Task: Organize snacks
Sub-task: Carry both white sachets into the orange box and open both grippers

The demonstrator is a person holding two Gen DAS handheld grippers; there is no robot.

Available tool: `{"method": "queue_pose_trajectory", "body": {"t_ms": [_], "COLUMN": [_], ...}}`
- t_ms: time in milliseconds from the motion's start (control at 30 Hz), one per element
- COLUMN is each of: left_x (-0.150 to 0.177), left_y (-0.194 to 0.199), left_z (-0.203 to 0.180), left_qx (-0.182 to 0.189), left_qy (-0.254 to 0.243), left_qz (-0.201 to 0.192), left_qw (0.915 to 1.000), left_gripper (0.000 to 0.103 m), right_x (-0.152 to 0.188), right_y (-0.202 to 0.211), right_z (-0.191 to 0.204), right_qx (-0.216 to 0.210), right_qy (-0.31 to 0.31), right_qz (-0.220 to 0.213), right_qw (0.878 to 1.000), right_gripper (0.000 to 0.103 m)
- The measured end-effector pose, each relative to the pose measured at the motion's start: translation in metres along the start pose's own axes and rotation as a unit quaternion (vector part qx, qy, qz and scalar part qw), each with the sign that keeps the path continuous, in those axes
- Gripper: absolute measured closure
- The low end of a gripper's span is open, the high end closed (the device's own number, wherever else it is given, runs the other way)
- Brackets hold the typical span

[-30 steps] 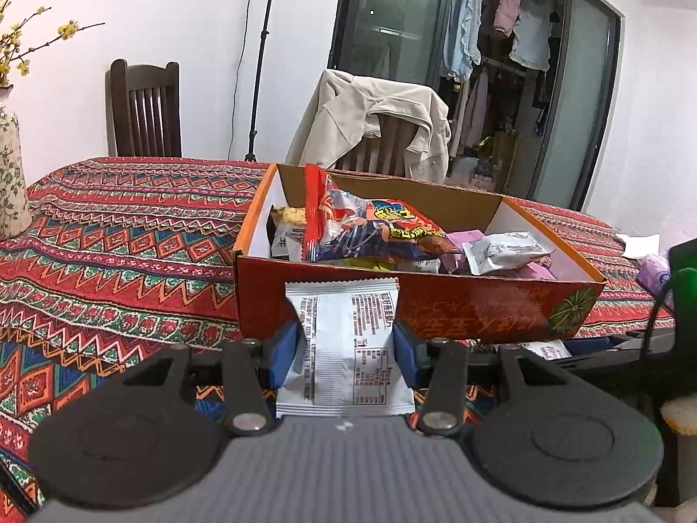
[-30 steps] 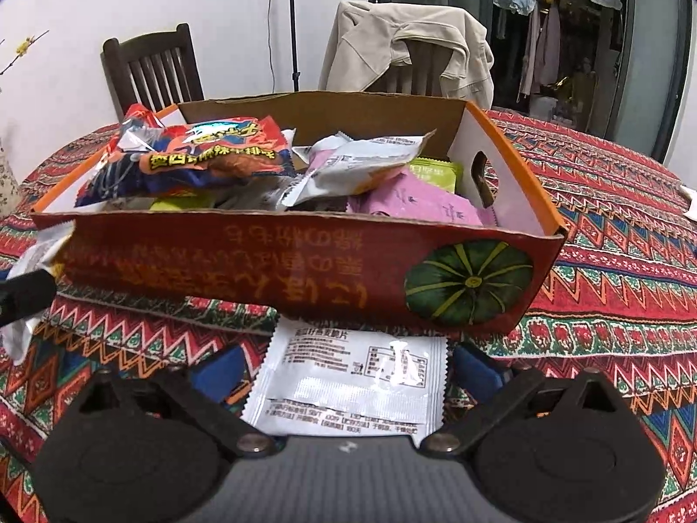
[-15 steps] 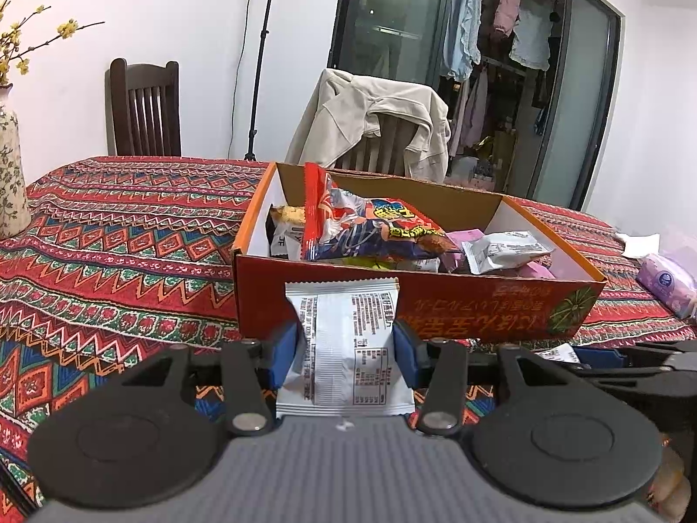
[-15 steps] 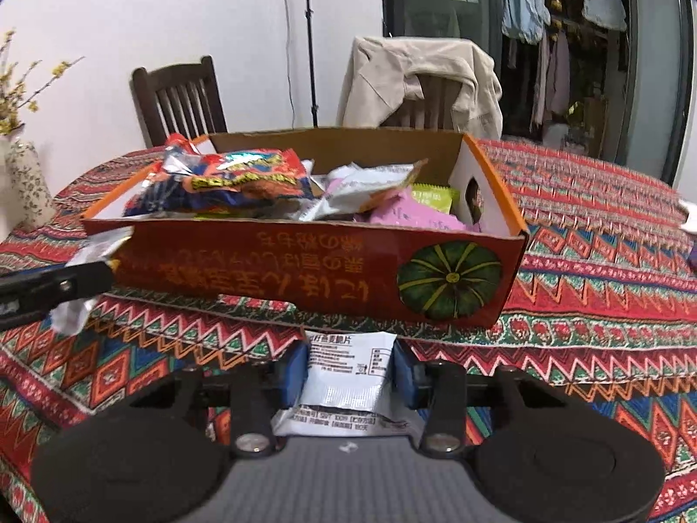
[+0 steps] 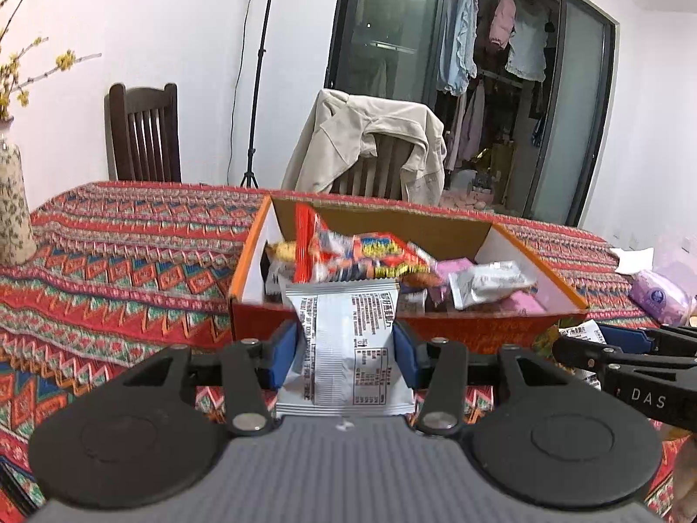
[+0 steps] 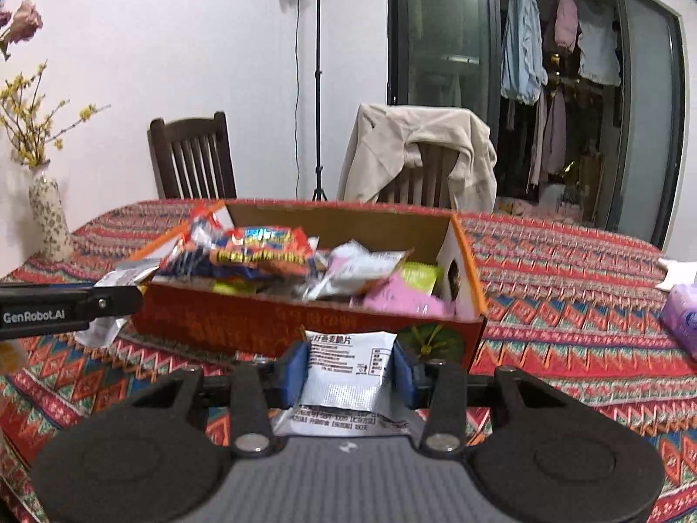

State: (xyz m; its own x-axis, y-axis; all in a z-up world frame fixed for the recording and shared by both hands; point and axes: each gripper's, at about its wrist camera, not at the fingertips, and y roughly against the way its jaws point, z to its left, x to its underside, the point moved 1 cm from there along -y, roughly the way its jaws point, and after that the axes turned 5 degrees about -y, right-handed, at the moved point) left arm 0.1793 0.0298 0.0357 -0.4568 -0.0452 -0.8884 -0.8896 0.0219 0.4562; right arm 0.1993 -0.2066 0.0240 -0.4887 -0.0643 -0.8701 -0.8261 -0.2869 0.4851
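An orange cardboard box (image 5: 492,333) full of snack packets stands on the patterned tablecloth; it also shows in the right wrist view (image 6: 244,327). My left gripper (image 5: 346,355) is shut on a silver-white snack packet (image 5: 348,348), held upright just before the box's near wall, its top edge above the rim. My right gripper (image 6: 350,372) is shut on a second silver-white snack packet (image 6: 348,370), lifted off the table in front of the box's near right corner. Each gripper shows at the edge of the other's view.
A floral vase (image 6: 48,215) with yellow blossoms stands at the table's far left. A purple tissue pack (image 5: 660,296) and a white paper lie at the right. Two chairs, one draped with a beige jacket (image 6: 418,152), stand behind the table, with a light stand between them.
My right gripper closed on the packet that lay on the table and lifted it. My left gripper rose with its packet, now level with the box rim.
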Motion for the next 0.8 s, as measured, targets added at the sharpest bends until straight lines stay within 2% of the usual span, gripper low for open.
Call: {"method": "queue_pose_trajectory", "body": {"t_ms": [367,633,800], "left_x": [-0.055,-0.084,-0.087], "left_y": [-0.013,-0.048,-0.069], "left_z": [-0.018,-0.022,-0.020], "left_qx": [-0.023,-0.034,-0.044], "left_qy": [-0.031,-0.025,-0.014], "left_qz": [-0.028,-0.038,-0.041], "left_qw": [0.9989,0.9984,0.9981], "left_gripper": [0.055,0.055,0.055], "right_x": [-0.046,-0.072,-0.078], "right_y": [-0.002,-0.029,-0.051], "right_z": [-0.002,-0.004,-0.006], "right_qx": [-0.003,0.006,0.013], "right_qy": [-0.006,-0.023,-0.029], "right_qz": [-0.050,-0.068,-0.077], "right_qw": [0.999,0.997,0.997], "right_gripper": [0.061,0.061,0.061]}}
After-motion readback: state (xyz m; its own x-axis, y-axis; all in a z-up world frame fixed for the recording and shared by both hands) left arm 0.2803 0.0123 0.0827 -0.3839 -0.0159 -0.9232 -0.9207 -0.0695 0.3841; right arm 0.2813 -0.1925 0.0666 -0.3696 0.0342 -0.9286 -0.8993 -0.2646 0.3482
